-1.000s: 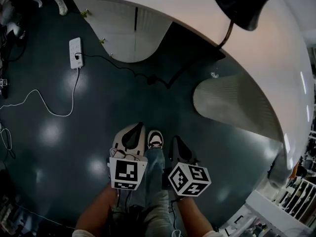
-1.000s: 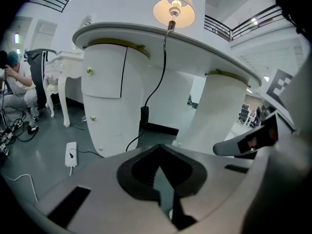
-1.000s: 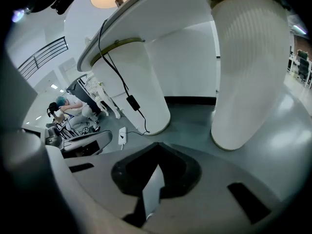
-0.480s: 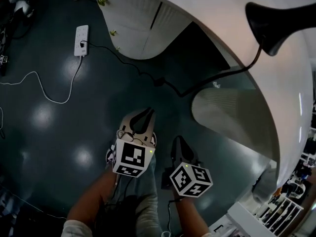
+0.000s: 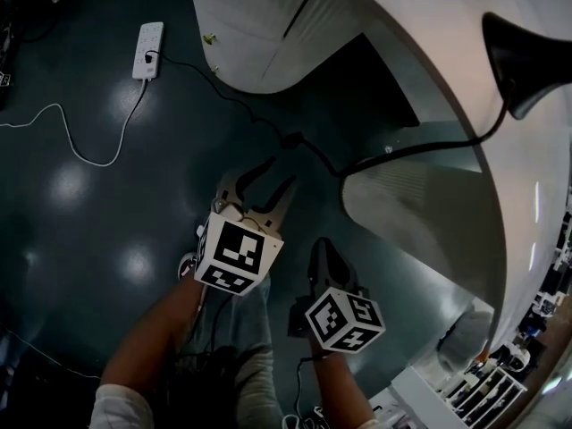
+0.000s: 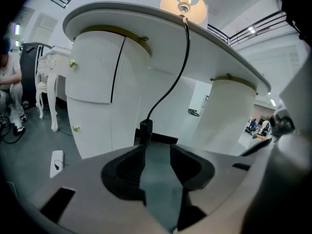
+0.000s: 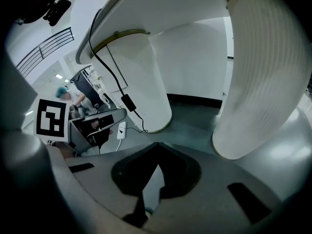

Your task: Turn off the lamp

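Observation:
The lamp [image 6: 184, 4] glows on the white desk [image 6: 122, 18]; from above its shade [image 5: 523, 61] looks black. Its black cord [image 6: 180, 67] hangs down to an inline switch [image 6: 146, 130], also seen over the floor [image 5: 290, 139]. My left gripper [image 5: 265, 181] points at that switch, its jaws opening with only air between them; the switch hangs just past the fingertips. My right gripper [image 5: 323, 257] stays lower and to the right, shut and empty. In the right gripper view the switch [image 7: 128, 103] hangs beside the left pedestal.
The cord runs on to a white power strip [image 5: 147, 50] on the dark floor. Two desk pedestals, one smooth [image 5: 268, 34] and one ribbed [image 5: 411, 213], flank the knee space. A white cable [image 5: 71, 150] loops at left. A person [image 6: 7, 82] sits far left.
My left gripper has moved forward toward the hanging switch and its jaws have gone from shut to open. The right gripper has crept forward slightly.

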Available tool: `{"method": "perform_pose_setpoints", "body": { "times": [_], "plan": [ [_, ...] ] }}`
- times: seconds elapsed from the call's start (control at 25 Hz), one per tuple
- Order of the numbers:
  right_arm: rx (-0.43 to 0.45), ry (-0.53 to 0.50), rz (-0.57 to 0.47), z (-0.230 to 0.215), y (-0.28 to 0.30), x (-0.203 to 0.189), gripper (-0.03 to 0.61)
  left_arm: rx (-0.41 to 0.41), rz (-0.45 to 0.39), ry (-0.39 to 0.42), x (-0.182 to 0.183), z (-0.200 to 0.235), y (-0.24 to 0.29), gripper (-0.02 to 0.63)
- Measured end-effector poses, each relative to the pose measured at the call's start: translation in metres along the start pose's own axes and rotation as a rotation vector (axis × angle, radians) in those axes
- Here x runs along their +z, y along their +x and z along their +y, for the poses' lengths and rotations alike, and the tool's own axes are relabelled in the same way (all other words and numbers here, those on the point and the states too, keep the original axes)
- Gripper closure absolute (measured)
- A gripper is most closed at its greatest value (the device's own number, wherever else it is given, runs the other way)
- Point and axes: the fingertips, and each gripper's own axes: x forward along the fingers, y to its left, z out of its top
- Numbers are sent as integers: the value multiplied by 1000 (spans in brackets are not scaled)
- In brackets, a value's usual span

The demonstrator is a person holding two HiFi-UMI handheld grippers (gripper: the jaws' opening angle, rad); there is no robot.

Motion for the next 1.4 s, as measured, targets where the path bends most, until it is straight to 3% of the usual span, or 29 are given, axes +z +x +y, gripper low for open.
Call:
{"method": "perform_pose_setpoints", "body": {
  "times": [0.16,0.52,0.76,0.88,1.0,1.4],
  "plan": [
    [7,-8,12,1,2,1,580,9,-1,64,11,7,11,449],
    [19,-28,31,6,10,1,580,-38,-18,99,27,16,25,439],
    [21,-25,38,6,11,-1,580,-33,-5,166,29,18,32,440],
    [22,-24,37,5,12,0,580,-26,-8,168,31,19,32,446],
    [23,-23,38,6,13,2,580,-25,-11,181,33,19,33,502],
    [20,-17,36,3,13,1,580,-32,7,207,29,13,34,502]
  ]
}}
